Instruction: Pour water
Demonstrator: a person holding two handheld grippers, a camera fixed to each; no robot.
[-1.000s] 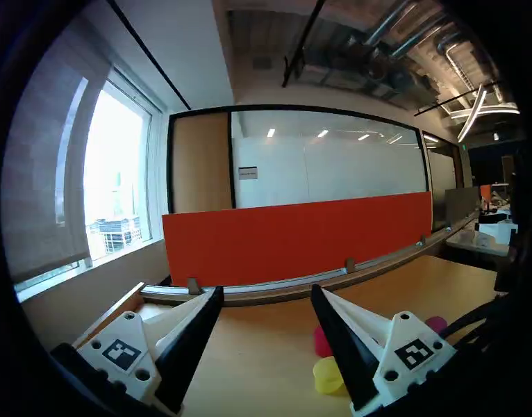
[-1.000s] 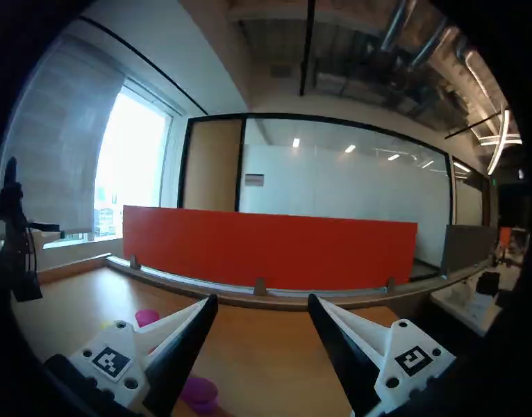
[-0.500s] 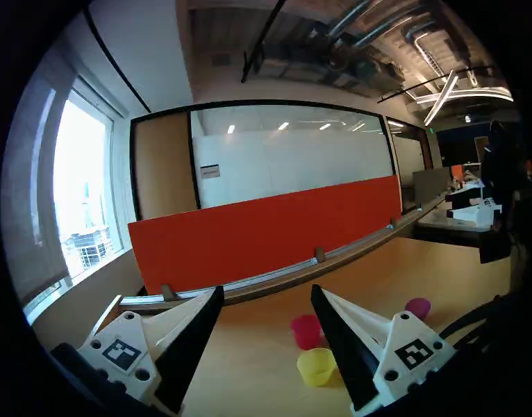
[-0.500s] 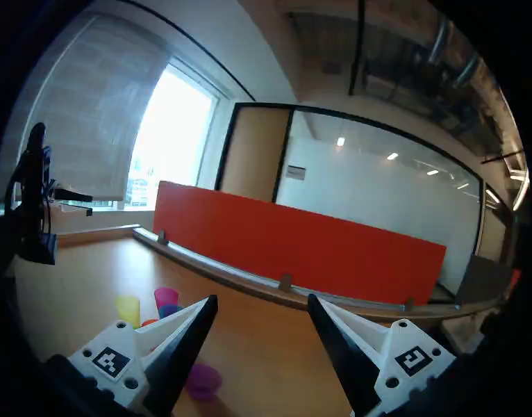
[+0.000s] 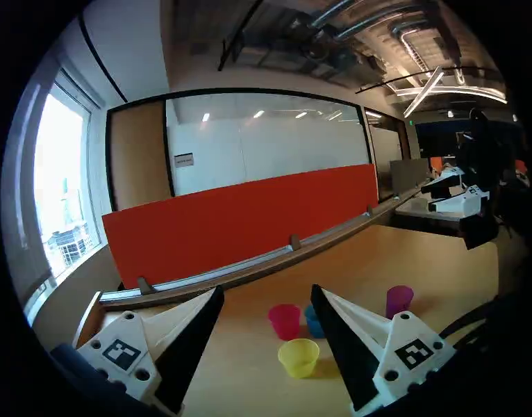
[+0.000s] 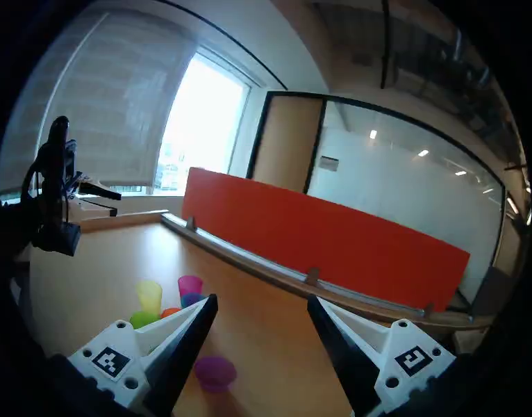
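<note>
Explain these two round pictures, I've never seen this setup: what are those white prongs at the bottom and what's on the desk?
No robot here: a person holds two-finger tongs in each hand, and a fisheye camera rides on each, looking forward along its fingers. The prongs are those fingers: the left tongs in the left gripper view, the right tongs in the right gripper view. Both are open and hold nothing. On the wooden desk stand small cups: a pink cup, a yellow cup, a blue cup and a purple cup. The right gripper view also shows a green cup and an orange cup.
</note>
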